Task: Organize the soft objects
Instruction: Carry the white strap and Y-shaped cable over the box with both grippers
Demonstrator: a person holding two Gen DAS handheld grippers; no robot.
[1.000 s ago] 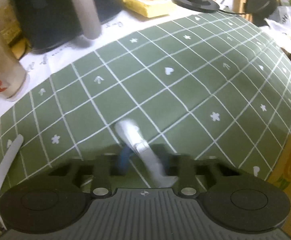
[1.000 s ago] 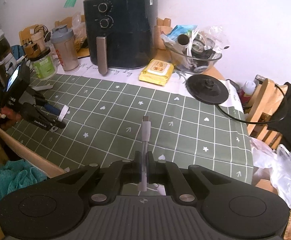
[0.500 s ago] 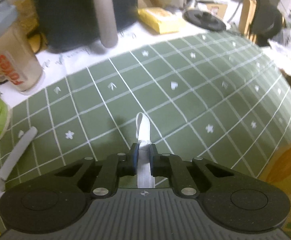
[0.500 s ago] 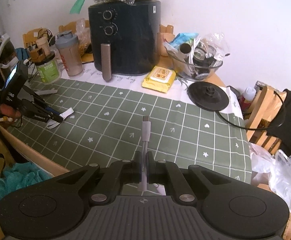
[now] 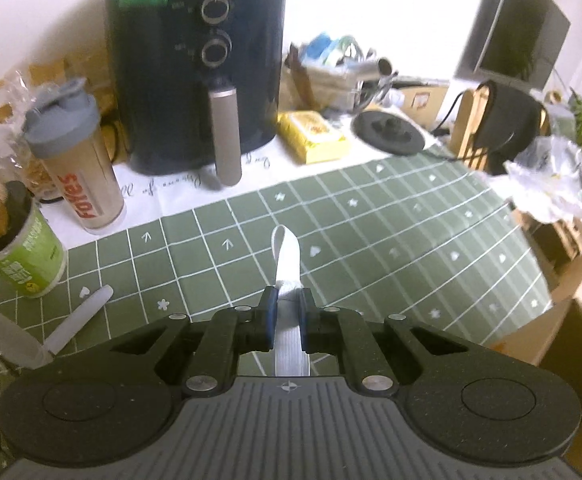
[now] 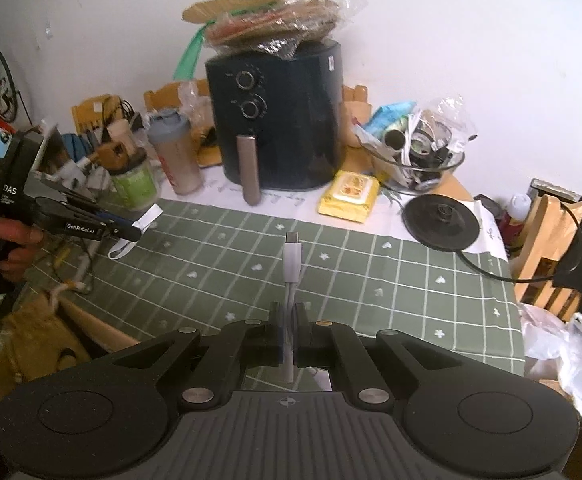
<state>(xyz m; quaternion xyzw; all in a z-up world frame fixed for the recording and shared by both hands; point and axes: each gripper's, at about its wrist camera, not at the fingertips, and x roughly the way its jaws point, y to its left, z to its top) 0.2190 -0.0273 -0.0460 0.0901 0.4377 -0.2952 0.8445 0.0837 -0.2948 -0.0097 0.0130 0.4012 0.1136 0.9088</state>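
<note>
Pinching a white strap [image 5: 288,264], left tongs [image 5: 287,304]; right tongs [image 6: 287,316] clamp a cable [image 6: 292,264].

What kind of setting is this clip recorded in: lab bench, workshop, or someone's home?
Most likely a home kitchen or dining table: a black air fryer and an electric kettle base stand behind a green grid-patterned tablecloth, with a protein shaker beside the fryer.

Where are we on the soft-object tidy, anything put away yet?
Nothing looks put away yet. In hand: the left gripper is shut on a white strap, and the right gripper is shut on a white USB-C cable; both are lifted above the green checked tablecloth. Left: placing both somewhere, but no destination is evident in either view.
</note>
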